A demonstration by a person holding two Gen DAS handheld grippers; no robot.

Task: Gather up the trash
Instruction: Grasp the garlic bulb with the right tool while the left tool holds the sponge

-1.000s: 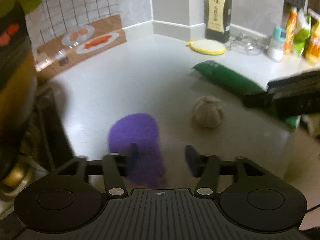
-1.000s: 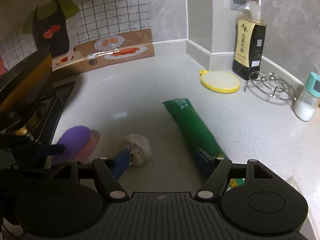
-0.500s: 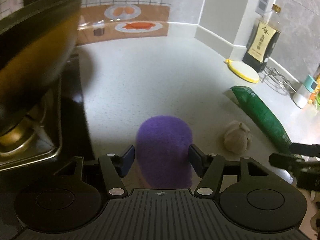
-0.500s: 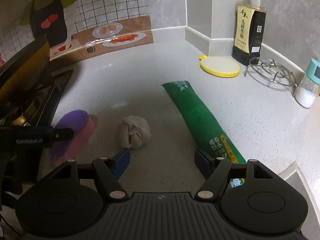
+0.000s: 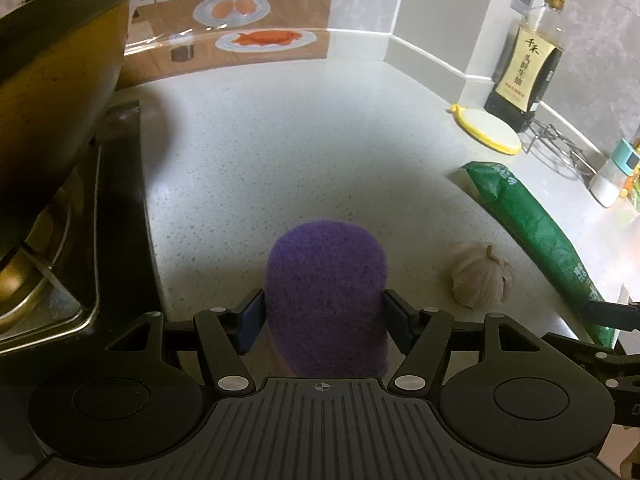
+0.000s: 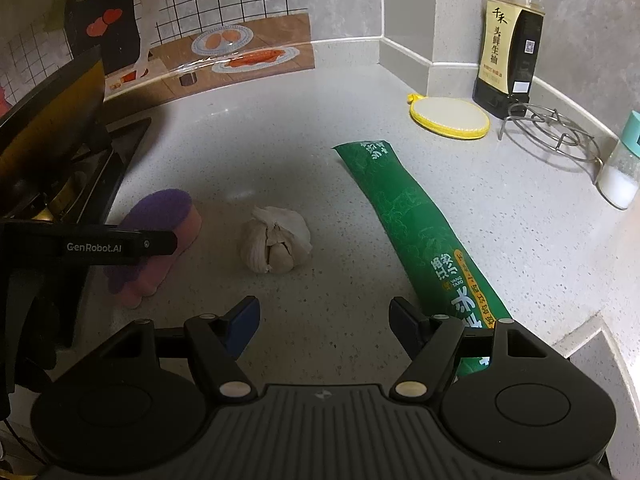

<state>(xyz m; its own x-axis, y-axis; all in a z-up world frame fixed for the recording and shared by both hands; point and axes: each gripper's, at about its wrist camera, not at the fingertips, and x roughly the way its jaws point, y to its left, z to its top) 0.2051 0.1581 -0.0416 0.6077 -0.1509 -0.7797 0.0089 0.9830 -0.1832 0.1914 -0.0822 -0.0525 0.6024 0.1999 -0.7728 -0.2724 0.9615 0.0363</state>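
Observation:
A purple-topped, pink-bottomed sponge (image 5: 326, 280) lies on the speckled white counter (image 5: 280, 152) beside the stove. My left gripper (image 5: 325, 316) is open, with one blue pad on each side of the sponge. In the right wrist view the sponge (image 6: 160, 216) sits flat on the counter, partly behind one left finger (image 6: 120, 246). A garlic bulb (image 6: 276, 244) lies just right of the sponge. A long green packet (image 6: 412, 216) lies further right. My right gripper (image 6: 324, 320) hangs open with nothing in it, short of the garlic, its right finger beside the packet's near end.
A dark wok (image 5: 48, 80) sits on the stove (image 5: 116, 208) at the left. At the back right stand a soy sauce bottle (image 6: 508, 40), a round yellow pad (image 6: 450, 114), a wire trivet (image 6: 552, 132) and a salt shaker (image 6: 622, 160). The counter edge (image 6: 592, 332) drops off at the near right.
My left gripper has rolled level and slid over the sponge, which now sits centred between its fingers. The right gripper has barely moved.

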